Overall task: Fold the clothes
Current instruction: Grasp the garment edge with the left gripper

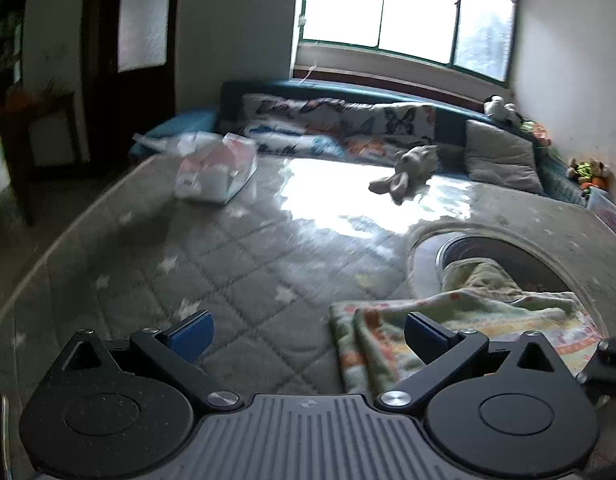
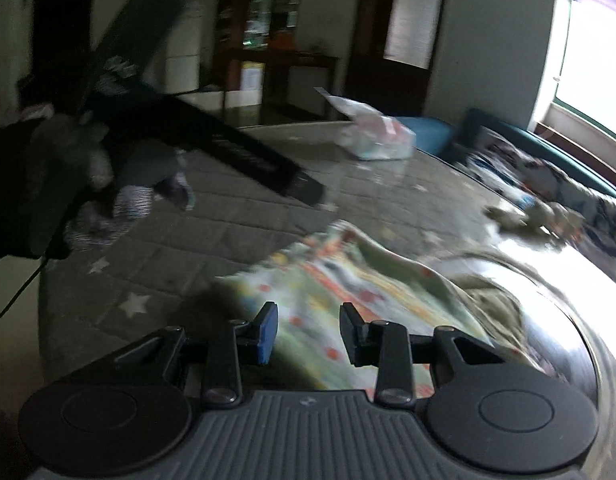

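The right tongs point(image 2: 308, 334) were held with a gap between the fingers, above a patterned green garment point(image 2: 339, 280) that was spread on the quilted, star-printed bed point(image 2: 156, 264). A dark garment point(image 2: 244, 152) was seen hanging at the left, over striped clothes point(image 2: 120, 208). A plastic bag point(image 2: 377, 136) was seen near the far edge

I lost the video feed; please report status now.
Left gripper open, empty. Right gripper open, empty, over the garment. Pale green patterned cloth garment lies rumpled on grey quilted star-print bed. Nothing blocking.
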A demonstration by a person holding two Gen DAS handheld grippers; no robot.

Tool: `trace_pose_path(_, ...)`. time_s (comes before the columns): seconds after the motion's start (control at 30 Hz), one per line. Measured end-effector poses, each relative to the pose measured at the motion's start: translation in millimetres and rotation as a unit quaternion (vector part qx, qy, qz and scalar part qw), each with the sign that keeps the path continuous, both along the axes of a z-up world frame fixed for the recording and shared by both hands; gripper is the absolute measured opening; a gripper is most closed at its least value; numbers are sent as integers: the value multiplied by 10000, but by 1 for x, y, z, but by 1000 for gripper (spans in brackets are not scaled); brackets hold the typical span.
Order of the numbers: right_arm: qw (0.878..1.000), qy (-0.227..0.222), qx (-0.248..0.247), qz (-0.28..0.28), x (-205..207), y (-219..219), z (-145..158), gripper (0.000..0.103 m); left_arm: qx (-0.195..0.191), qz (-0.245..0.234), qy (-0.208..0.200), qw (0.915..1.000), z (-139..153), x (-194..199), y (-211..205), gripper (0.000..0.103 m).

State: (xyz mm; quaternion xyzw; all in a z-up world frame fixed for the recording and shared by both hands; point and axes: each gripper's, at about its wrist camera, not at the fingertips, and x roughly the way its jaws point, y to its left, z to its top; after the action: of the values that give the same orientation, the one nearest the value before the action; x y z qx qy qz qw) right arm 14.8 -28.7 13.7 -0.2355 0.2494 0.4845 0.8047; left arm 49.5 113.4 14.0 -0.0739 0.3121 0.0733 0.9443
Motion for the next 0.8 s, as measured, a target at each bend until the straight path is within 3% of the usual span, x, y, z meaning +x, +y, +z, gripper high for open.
trace_pose_path(0.2, 9980, -199, -341, 493, -16, 32, -14, 34, -663, 90, 227, 9975, -6, -3, 10, 103)
trace_pose_path(0.4, 9964, -443, -538, 483, -19, 45, -29, 33, -1409, 158, 390, 9891, -12, 3, 18, 103)
trace_pose_path(0.57, 9986, -279, -260, 374, -15, 35, -20, 16, -1959, 241, 543, 9788, -19, 6, 22, 103)
trace_pose_path(0.8, 9990, 138, 414, 116, -2, 6, 6, 10, -2710, 256, 732, 9595, -27, 11, 21, 100)
